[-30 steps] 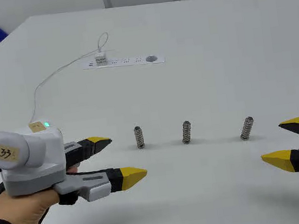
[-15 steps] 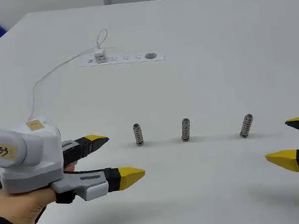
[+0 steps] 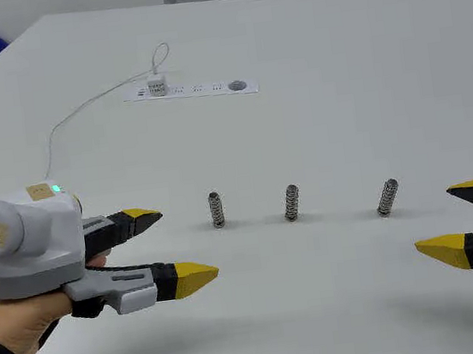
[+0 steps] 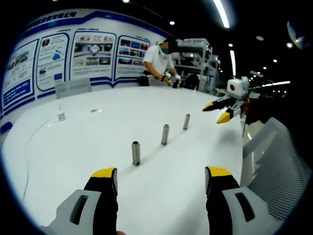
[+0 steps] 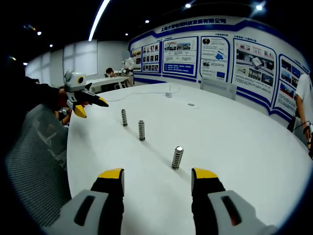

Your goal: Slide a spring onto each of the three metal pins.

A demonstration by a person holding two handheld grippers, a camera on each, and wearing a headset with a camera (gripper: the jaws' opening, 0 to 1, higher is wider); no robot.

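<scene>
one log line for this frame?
left gripper: open, empty | right gripper: open, empty | left spring, middle spring, right spring: each on a pin

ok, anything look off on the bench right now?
The rightmost spring leans, its top tipped to the right in the head view, while the middle spring and left spring stand upright. Nothing else stands out.
</scene>
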